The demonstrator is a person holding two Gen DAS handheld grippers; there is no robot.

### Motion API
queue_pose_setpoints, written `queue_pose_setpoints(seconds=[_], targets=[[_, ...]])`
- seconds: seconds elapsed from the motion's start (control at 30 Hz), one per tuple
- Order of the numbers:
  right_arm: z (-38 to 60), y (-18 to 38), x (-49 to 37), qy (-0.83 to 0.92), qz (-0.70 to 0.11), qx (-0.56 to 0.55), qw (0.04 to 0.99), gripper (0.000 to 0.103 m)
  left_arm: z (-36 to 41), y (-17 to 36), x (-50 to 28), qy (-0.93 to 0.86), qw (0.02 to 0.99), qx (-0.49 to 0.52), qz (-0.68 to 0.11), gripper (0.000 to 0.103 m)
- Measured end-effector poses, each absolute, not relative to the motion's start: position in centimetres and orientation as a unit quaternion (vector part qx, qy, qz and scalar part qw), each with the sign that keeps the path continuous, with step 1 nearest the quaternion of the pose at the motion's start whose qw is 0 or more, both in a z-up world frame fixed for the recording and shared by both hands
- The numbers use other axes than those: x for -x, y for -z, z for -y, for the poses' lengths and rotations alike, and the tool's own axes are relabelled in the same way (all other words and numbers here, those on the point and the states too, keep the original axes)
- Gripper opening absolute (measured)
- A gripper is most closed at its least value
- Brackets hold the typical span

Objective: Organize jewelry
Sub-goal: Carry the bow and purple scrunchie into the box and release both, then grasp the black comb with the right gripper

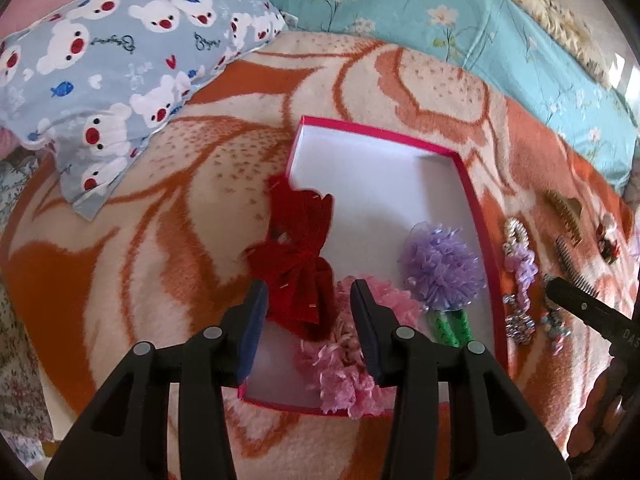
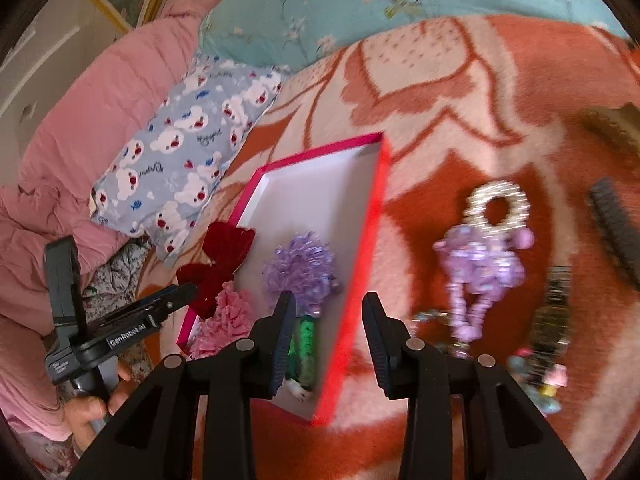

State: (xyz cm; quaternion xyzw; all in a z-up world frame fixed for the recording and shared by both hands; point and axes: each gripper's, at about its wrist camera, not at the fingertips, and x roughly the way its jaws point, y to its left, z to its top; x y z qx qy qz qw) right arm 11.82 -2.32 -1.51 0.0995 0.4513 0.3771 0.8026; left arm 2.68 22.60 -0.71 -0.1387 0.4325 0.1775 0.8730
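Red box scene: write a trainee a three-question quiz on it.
1. True or false: the purple pompom lies inside the box.
2. Which item hangs over the box's edge? A) red bow B) beaded ring C) comb
3. Fill in: both tools are ____, holding nothing.

Key: 1 true. 2 A. 3 open: the left tool hovers over the bow and pink pompom; the right tool straddles the box's wall without touching.
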Motion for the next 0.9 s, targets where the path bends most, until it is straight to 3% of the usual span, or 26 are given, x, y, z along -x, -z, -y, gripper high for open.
queue_pose_setpoints(seconds=[0.27, 0.37, 0.57, 0.63, 0.9], targets=[[9.9, 0.9, -11.9, -0.32, -0.44, -0.117, 0.831, 0.039, -20.2, -1.9, -2.3, -0.147, 0.889, 0.14, -0.41, 0.041], [12.5, 1.1, -11.9, -0.297, -0.44, -0.125, 0.838, 0.04, -18.3, -2.5, -3.0, -0.122, 0.895, 0.136, -0.407, 0.05], [17.0, 1.4, -12.3, -0.259, -0.44, -0.14, 0.848, 0.04, -14.1, -2.6, -4.8, -0.073, 0.897, 0.125, -0.417, 0.05], [17.9, 1.5, -12.5, -0.253, -0.439, -0.142, 0.85, 0.045, -12.9, -2.5, -5.4, -0.056, 0.896, 0.123, -0.423, 0.051], [19.3, 0.8, -14.0, -0.231, -0.425, -0.107, 0.869, 0.05, -8.4, -1.9, -7.9, -0.011, 0.892, 0.101, -0.44, 0.055]])
